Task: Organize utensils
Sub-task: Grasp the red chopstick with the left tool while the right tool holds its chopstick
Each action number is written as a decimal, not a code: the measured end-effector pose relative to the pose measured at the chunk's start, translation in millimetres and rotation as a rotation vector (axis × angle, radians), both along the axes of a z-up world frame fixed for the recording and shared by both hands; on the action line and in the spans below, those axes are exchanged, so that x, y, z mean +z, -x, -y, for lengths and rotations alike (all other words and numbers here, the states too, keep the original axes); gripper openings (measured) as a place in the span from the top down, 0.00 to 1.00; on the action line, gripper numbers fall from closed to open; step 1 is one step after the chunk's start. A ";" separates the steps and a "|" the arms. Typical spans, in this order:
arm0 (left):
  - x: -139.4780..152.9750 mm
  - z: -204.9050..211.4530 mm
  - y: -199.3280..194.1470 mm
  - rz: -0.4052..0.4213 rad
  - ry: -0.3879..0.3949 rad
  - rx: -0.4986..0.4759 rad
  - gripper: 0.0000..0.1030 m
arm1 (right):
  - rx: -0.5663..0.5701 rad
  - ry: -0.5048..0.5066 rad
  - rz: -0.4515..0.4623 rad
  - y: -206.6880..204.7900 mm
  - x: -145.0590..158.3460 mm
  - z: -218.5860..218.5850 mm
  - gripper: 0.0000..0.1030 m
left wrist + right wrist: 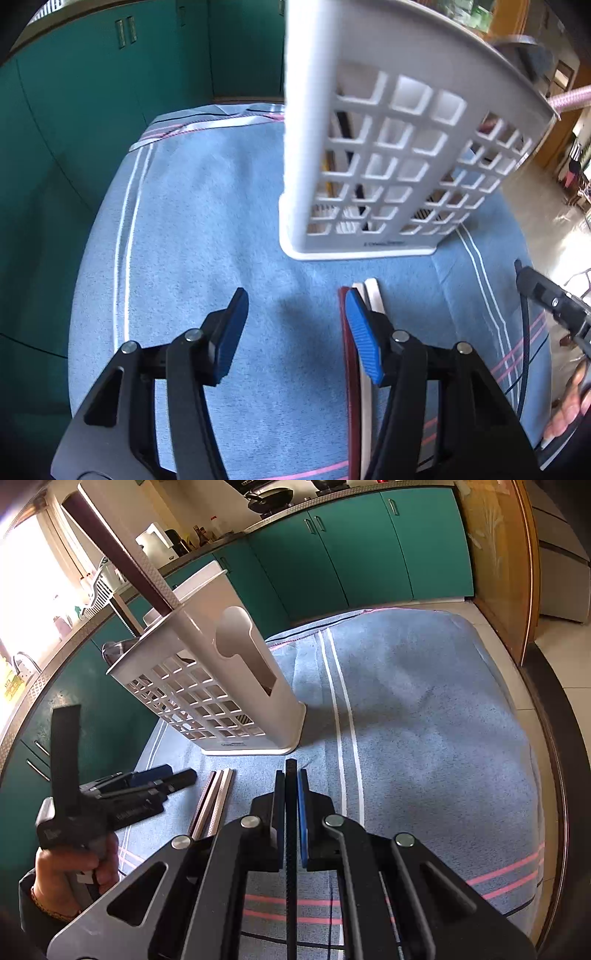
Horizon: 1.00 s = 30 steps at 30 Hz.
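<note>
A white slotted utensil caddy point(369, 166) point(221, 686) stands on a blue towel. A dark maroon handle point(122, 557) sticks up out of it. Three flat sticks point(214, 801), one maroon and two pale, lie side by side on the towel in front of the caddy. In the left wrist view the sticks point(369, 291) run under my left gripper's right finger. My left gripper point(295, 299) is open, with only towel between its blue pads. My right gripper point(291, 775) is shut on a thin black stick point(291, 886) that points toward the caddy.
The blue towel point(424, 720) with white and pink stripes covers the table. Green cabinets point(369, 546) and a cluttered counter surround it. A hand point(74, 871) holds the left gripper point(147, 782) at the lower left, close to the sticks. A pink handle point(569, 99) juts out beyond the caddy.
</note>
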<state>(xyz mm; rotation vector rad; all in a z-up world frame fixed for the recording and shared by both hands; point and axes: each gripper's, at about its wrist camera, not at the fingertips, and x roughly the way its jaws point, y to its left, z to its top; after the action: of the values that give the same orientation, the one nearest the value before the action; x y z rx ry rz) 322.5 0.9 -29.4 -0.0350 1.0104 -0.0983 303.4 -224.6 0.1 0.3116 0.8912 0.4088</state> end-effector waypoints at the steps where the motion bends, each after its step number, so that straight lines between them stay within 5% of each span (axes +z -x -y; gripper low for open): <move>1: -1.7 -0.3 -1.1 -0.005 -0.016 0.001 0.47 | 0.002 0.001 -0.002 -0.2 -0.6 -0.7 0.94; 20: -17.8 25.1 -17.6 -0.038 -0.188 -0.043 0.43 | 0.010 0.008 -0.010 -2.8 -4.8 -6.4 0.94; 30: -19.7 -4.2 -27.1 -0.088 -0.155 0.013 0.45 | 0.011 0.001 -0.008 -2.2 -2.4 -5.2 0.94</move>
<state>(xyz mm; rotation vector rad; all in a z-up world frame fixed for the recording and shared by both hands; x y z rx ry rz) 349.6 5.1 -49.1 0.0958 1.1030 -0.0066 305.6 -219.4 -2.3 0.3077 0.9012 0.4181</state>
